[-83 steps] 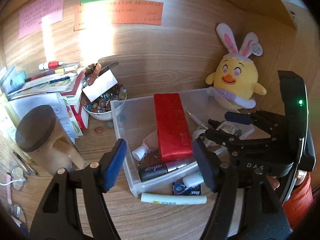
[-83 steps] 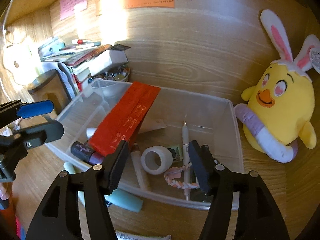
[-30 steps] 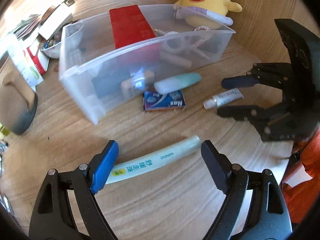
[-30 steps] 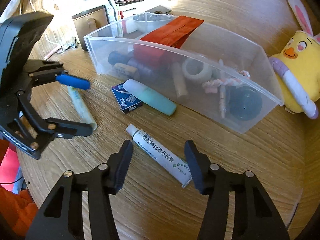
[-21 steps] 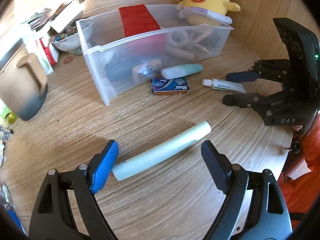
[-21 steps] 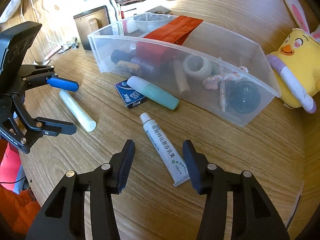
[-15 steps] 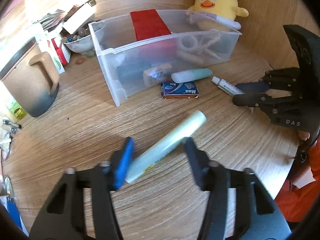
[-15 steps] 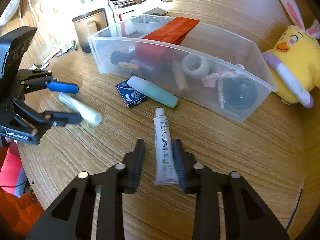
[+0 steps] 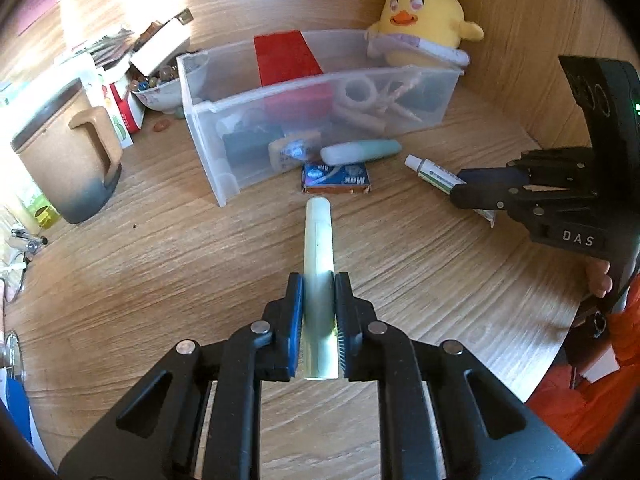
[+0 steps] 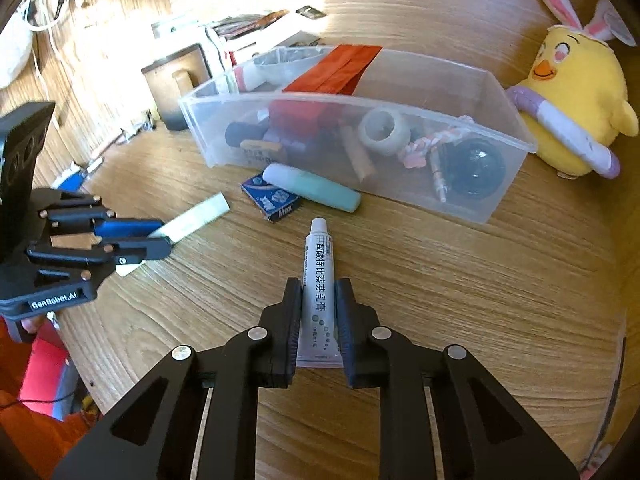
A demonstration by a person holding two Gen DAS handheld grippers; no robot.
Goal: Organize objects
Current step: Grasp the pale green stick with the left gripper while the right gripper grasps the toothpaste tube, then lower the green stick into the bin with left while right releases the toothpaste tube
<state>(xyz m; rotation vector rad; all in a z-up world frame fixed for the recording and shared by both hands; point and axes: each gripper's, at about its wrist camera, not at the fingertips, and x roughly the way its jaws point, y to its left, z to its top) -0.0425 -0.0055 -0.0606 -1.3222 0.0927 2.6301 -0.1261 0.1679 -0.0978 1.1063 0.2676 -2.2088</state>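
My left gripper [image 9: 318,280] has its jaws closing, and the pads press on the near end of a pale green tube [image 9: 318,236], which points away toward the clear plastic bin [image 9: 224,184]. My right gripper [image 10: 319,286] is closing too, its pads against a white ointment tube [image 10: 319,256] whose cap points at the bin [image 10: 360,98]. In the right wrist view the left gripper [image 10: 160,236] holds the green tube [image 10: 196,214] at the left. In the left wrist view the right gripper [image 9: 460,186] grips the ointment tube [image 9: 428,170] at the right.
A teal tube [image 10: 316,188] and a blue Max box [image 10: 272,202] lie before the bin's front wall. The bin holds a red box [image 9: 286,58], a tape roll and several small items. A yellow plush chick [image 10: 572,92] sits behind it; a brown mug [image 9: 68,152] stands left.
Both grippers have shut on their tubes, which lay loose between open jaws a second ago. Each tube has swung round and now lies in line with its gripper.
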